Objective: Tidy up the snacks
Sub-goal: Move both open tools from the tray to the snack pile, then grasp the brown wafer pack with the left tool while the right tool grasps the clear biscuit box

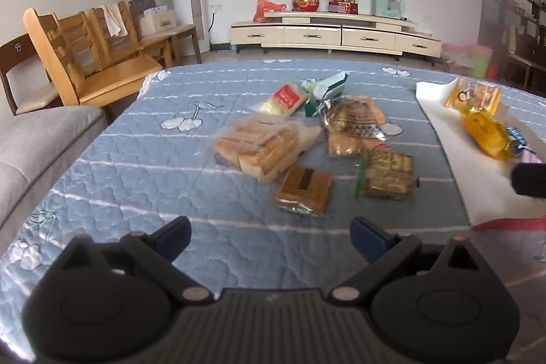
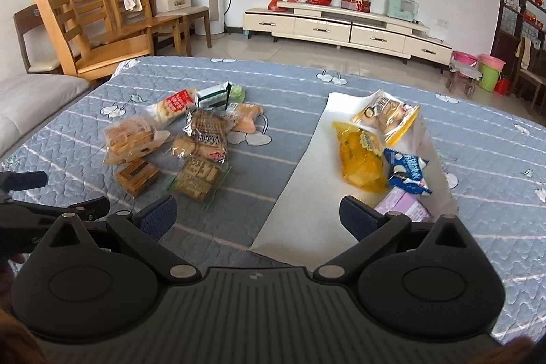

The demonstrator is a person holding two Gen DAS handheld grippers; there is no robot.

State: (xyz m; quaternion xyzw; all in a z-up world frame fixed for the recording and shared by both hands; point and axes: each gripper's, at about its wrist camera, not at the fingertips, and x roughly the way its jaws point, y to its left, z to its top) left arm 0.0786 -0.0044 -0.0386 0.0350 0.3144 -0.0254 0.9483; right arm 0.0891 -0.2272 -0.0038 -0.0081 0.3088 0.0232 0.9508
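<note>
Here we hold the left tool [image 1: 271, 239] low over the blue quilted table [image 1: 119, 166], its blue-padded fingers spread wide with nothing between them. Our right tool [image 2: 257, 215] is likewise wide open and empty, hanging over the near corner of the white sheet [image 2: 307, 179] laid on the quilt.

Just ahead of the left tool lies a loose pile of wrapped snacks. Nearest is a brown square packet [image 1: 303, 188], and just beside it to the right a clear-wrapped cracker pack with a green edge [image 1: 387, 174]. Behind these sits a larger clear bag of toast-like pieces [image 1: 261, 149], touching the brown packet, and a crinkled biscuit packet [image 1: 355, 125]. Farther back are a red-labelled pack [image 1: 281, 99] and a green and white carton [image 1: 324, 87], close together.

On the white sheet, well apart from the pile, we see a lilac packet [image 2: 404, 207] nearest, partly hidden by the right tool's finger. Beyond it lie a blue and white wrapper [image 2: 407, 171] and a yellow bag [image 2: 361, 157], touching, then a yellow-edged packet [image 2: 387, 116] at the far end.

Past the table stand wooden chairs [image 2: 95, 33] on the left and a cream cabinet [image 2: 344, 29] against the wall.
</note>
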